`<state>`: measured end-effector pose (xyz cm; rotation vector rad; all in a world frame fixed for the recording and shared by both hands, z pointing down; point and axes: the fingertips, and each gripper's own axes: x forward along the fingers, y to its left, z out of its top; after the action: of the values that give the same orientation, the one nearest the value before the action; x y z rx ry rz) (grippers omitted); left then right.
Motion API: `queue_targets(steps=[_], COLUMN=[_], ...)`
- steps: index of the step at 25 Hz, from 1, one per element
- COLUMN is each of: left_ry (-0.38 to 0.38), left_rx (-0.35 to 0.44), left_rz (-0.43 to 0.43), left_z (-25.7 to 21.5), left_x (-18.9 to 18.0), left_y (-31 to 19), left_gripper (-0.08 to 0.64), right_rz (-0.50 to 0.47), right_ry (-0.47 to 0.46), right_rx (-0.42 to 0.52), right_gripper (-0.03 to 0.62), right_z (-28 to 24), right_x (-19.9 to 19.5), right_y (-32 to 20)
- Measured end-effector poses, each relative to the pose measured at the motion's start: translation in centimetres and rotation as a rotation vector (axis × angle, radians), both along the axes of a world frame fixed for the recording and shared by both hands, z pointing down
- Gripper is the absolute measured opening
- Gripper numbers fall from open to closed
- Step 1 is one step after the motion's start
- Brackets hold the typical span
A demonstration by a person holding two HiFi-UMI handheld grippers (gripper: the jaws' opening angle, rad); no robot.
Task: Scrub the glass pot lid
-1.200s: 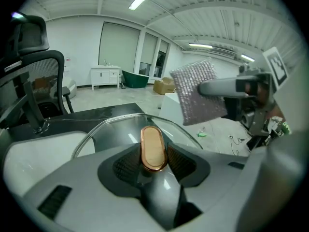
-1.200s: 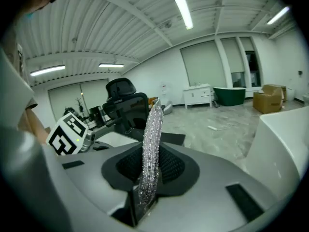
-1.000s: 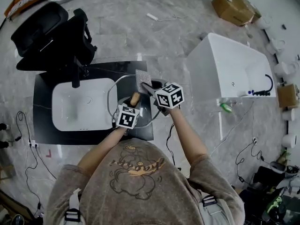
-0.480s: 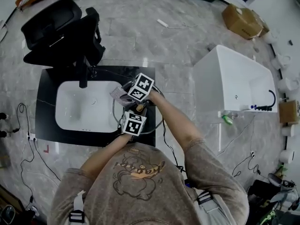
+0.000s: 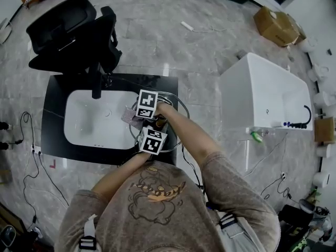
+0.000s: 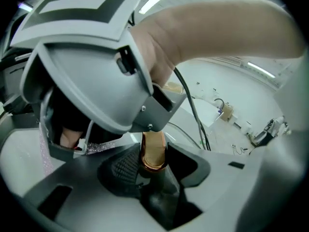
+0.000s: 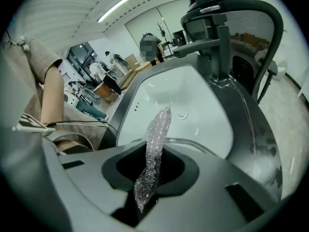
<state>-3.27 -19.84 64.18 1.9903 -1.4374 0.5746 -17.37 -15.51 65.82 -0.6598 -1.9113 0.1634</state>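
Glass pot lid [image 5: 173, 100] is beside the sink [image 5: 84, 114], sparkly cloth [image 7: 155, 144] overhanging it.

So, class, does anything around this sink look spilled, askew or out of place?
Nothing looks spilled or broken. The left gripper holds the glass lid by its knob; the right gripper pinches a sparkly scrub cloth. Only oddity: an office chair stands behind the sink.

Grey marble floor [image 5: 157, 30], black office chair [image 5: 59, 26]
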Motion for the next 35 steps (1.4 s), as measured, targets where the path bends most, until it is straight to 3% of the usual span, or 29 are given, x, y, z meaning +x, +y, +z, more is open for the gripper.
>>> queue_targets(steps=[3, 7, 21, 29, 33, 35], left_ry=[0.002, 0.006, 0.013, 0.021, 0.023, 0.027], left_rx=[-0.002, -0.009, -0.011, -0.021, -0.004, -0.031], left_rz=[0.007, 0.011, 0.012, 0.009, 0.011, 0.016], left_z=[0.0, 0.0, 0.1, 0.1, 0.1, 0.1], left_x=[0.0, 0.0, -0.1, -0.4, -0.5, -0.5], left_y=[0.0, 0.0, -0.1, -0.2, -0.6, -0.4], left_gripper=[0.187, 0.187, 0.187, 0.187, 0.187, 0.187], right_rz=[-0.035, -0.011, 0.29, 0.524, 0.62, 0.657], right_ry=[-0.003, -0.031, -0.094, -0.097, -0.093, -0.103], right_rx=[0.021, -0.003, 0.018, 0.048, 0.059, 0.063], right_gripper=[0.08, 0.088, 0.091, 0.09, 0.089, 0.089], right_z=[0.6, 0.8, 0.3, 0.0, 0.0, 0.0], right_x=[-0.1, 0.0, 3.3, 9.9, 13.2, 14.4], right_y=[0.0, -0.7, -8.4, -13.2, -13.5, -13.1])
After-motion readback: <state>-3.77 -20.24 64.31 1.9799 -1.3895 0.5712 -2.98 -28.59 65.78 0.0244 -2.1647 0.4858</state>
